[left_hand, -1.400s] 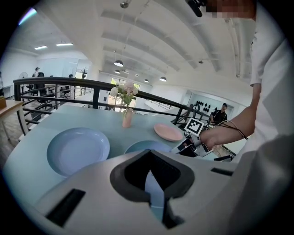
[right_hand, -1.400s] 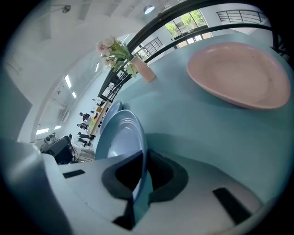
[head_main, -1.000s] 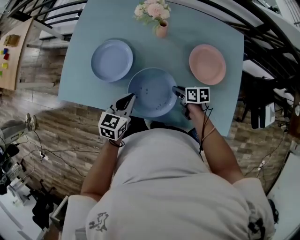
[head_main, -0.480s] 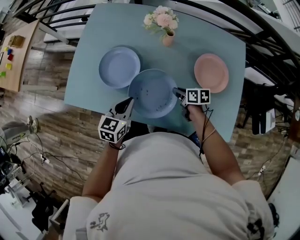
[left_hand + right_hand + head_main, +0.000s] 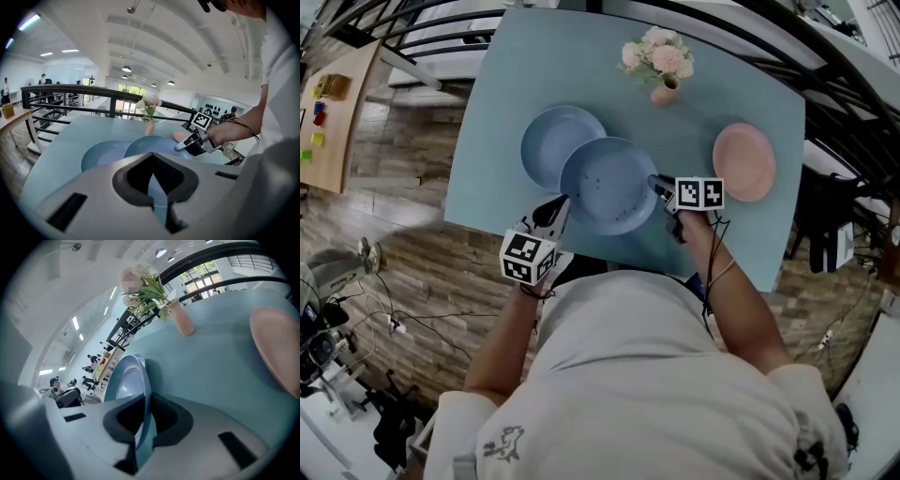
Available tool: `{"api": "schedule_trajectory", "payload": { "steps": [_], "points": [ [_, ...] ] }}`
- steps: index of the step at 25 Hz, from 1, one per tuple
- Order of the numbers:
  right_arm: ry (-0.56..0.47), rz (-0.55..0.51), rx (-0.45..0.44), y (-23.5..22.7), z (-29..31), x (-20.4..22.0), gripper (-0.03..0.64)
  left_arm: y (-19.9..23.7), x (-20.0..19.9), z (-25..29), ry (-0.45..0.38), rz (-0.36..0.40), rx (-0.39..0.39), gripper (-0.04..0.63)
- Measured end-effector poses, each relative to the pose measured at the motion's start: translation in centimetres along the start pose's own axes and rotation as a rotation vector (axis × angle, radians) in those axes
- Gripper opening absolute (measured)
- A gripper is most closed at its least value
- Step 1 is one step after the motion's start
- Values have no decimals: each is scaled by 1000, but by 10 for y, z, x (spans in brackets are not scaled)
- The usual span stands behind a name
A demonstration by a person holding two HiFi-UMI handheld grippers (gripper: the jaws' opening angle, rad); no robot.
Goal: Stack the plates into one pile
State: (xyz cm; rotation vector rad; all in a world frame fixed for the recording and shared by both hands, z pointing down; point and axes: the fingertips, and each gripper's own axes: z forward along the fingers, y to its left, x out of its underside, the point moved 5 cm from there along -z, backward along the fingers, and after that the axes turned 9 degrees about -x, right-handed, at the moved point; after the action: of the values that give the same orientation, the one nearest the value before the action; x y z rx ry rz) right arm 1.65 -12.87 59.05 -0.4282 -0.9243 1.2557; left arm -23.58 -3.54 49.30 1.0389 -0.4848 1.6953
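A large blue plate (image 5: pixel 609 185) hangs over the light blue table (image 5: pixel 525 66), held by its rim on both sides. My left gripper (image 5: pixel 555 214) is shut on its near-left rim, my right gripper (image 5: pixel 661 186) on its right rim. The right jaws have just been opening a little, with the rim still between them and pressed. The held plate overlaps the edge of a second blue plate (image 5: pixel 553 142) lying on the table. A pink plate (image 5: pixel 744 161) lies apart at the right. In the left gripper view the held plate (image 5: pixel 154 143) runs into my left gripper (image 5: pixel 152 187). In the right gripper view its rim (image 5: pixel 129 385) sits in my right gripper (image 5: pixel 140 427).
A pink vase with flowers (image 5: pixel 662 70) stands at the back of the table between the plates. The table's near edge runs just by my hands. Black railings (image 5: pixel 853 103) pass on the right and behind; wooden floor with cables (image 5: pixel 394 319) lies at the left.
Both grippers have carried the large blue plate left and away from me. It was apart from the second blue plate and now overlaps it. The pink plate is farther from it.
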Motion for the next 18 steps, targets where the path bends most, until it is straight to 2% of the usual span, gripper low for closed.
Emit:
{"api": "schedule_trajectory", "payload": {
  "steps": [18],
  "points": [
    [-49,16,14,48,80,-55,41,92,-8,5,24,11,62,5]
  ]
}}
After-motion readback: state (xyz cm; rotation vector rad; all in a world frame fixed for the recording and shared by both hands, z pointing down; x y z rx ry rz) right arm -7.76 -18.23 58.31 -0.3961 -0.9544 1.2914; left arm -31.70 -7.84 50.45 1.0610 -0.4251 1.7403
